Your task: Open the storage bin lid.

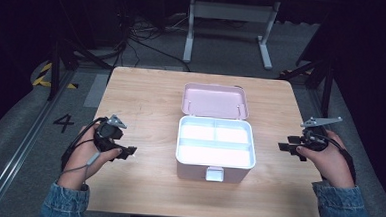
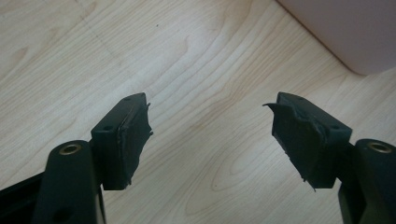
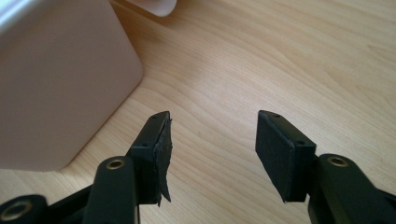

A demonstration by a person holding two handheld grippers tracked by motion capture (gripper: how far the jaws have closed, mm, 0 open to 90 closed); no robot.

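Flanking the open pink box (image 1: 215, 162) at mid-tabletop (image 1: 146, 93), left gripper (image 1: 126, 151) and right gripper (image 1: 285, 146) sit about equally near, jaws wide apart, empty.

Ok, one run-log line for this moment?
left gripper: open, empty | right gripper: open, empty | pink plastic compartment box: lid open, between grippers | wooden table
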